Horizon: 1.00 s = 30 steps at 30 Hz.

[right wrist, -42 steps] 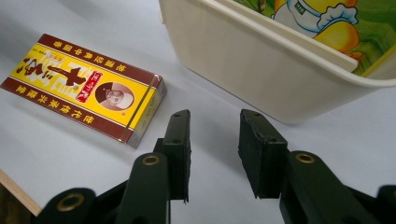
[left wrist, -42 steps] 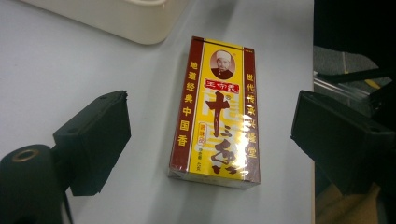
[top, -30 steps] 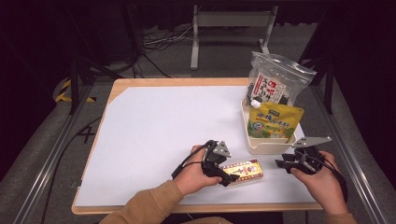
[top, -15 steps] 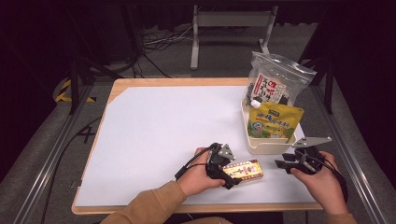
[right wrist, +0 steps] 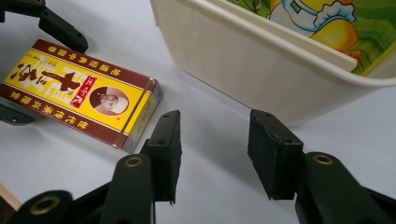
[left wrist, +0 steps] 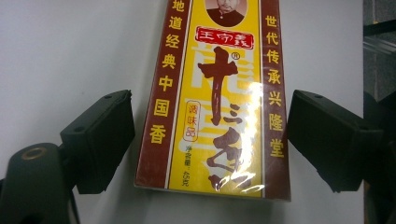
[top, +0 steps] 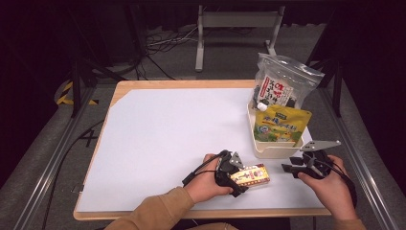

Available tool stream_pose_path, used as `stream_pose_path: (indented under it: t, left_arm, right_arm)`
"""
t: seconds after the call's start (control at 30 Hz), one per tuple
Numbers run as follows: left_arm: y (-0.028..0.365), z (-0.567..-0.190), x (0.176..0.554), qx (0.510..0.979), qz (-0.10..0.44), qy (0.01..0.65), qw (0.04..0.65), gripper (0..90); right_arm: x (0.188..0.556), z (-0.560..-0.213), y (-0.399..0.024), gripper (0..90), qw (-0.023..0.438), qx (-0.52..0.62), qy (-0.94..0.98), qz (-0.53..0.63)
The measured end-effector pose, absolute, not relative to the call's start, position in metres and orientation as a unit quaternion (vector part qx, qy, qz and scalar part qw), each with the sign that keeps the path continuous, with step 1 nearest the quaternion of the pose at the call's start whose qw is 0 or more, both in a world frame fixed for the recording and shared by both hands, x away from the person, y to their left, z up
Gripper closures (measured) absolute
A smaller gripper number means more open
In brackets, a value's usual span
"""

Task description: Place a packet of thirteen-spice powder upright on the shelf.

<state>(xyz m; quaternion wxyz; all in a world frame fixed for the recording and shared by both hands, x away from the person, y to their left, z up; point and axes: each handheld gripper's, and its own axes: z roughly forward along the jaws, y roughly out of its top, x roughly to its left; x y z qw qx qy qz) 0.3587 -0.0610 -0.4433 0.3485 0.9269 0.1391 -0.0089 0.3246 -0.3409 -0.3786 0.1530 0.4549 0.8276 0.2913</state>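
Left gripper (left wrist: 210, 135) straddles one yellow spice box (left wrist: 217, 93), flat on the white mat near the front edge; jaws wide, gaps both sides, visible in left gripper view. Right gripper (right wrist: 215, 154) empty, jaws just opened further. Cream tray (top: 273, 148) beyond: two pouches, lower parts hidden.

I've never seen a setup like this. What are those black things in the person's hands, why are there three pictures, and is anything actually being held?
A person sits at a white table with a hand-held two-jaw gripper in each hand. One picture comes from a camera above the table; each of the other two comes from a camera riding on one gripper, looking along its jaws.

The left gripper has its jaws either side of a yellow and brown box, with gaps showing, so it isn't clamped. The right gripper is open with nothing between its jaws, which have just been opening. Near it stands a cream bin holding two food pouches.
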Motion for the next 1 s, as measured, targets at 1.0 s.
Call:
stream_pose_path:
  t: [1.0]
  left_arm:
    - [-0.034,-0.426,0.355,0.907,0.039,0.139,0.396,32.3]
  right_arm:
    - [0.324,-0.365,-0.335,50.7,0.152,0.43,0.82,0.345]
